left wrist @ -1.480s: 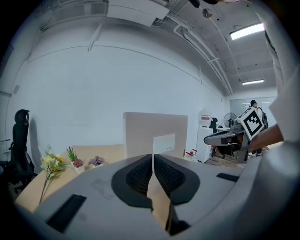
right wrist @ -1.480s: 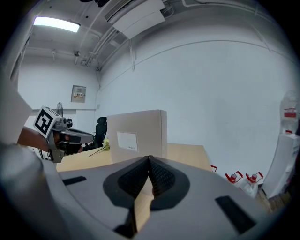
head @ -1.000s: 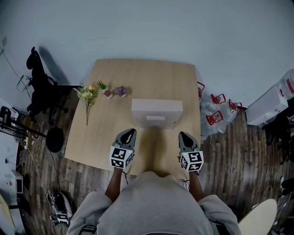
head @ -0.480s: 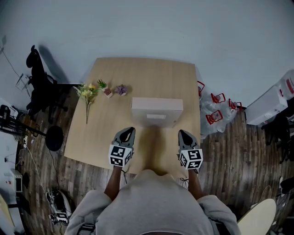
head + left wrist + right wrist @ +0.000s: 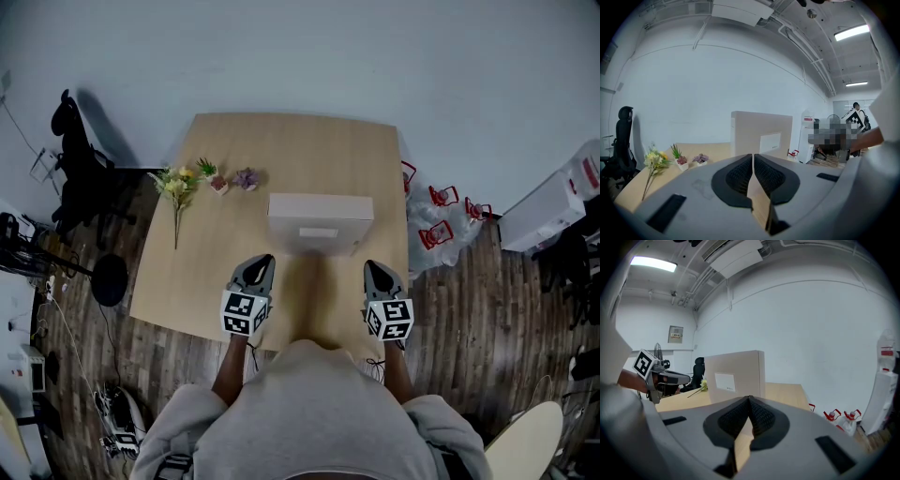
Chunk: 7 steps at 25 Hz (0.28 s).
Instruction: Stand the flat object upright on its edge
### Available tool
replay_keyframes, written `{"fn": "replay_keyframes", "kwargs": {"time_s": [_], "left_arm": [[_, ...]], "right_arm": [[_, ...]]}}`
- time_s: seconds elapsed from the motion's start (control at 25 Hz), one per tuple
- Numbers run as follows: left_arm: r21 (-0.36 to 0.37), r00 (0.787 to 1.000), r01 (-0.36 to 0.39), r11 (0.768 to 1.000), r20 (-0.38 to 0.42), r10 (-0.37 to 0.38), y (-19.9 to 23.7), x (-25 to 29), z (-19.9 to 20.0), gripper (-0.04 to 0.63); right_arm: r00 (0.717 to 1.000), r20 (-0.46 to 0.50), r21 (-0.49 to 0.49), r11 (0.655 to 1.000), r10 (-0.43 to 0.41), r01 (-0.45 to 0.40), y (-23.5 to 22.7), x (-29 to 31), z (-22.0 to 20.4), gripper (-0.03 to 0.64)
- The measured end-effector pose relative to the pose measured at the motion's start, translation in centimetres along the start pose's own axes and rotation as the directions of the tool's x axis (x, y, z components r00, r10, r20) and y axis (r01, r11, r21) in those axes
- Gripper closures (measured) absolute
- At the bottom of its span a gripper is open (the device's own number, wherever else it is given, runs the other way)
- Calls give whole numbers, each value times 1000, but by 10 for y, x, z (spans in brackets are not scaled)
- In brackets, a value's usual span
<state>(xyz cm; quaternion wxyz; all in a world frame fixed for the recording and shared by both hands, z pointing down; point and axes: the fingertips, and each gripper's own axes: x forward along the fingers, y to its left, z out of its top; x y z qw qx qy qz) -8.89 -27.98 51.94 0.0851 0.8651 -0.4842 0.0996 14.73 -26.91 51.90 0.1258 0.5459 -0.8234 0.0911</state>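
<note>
Nothing has moved since a second ago: our two grippers stay over the near edge of the table (image 5: 300,150), and the flat box (image 5: 319,217) stands as before. It is upright on its long edge near the table's middle, ahead of both grippers and touching neither. A white label (image 5: 319,232) sits on its near face; we cannot read the print. The left gripper (image 5: 753,157) has its jaws pressed together on nothing, and so has the right gripper (image 5: 749,399). Two small white pots (image 5: 218,188) hold little plants, beside a loose flower sprig (image 5: 176,197).
</note>
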Motion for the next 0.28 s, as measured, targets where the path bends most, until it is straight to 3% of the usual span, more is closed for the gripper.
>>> {"fn": "replay_keyframes", "kwargs": {"time_s": [0.28], "left_arm": [[4,1000,1,1000,-5,-1,1,1,1,571]], "right_arm": [[1000,-2,-4,1000,-1,1,-1,0,1,616]]}}
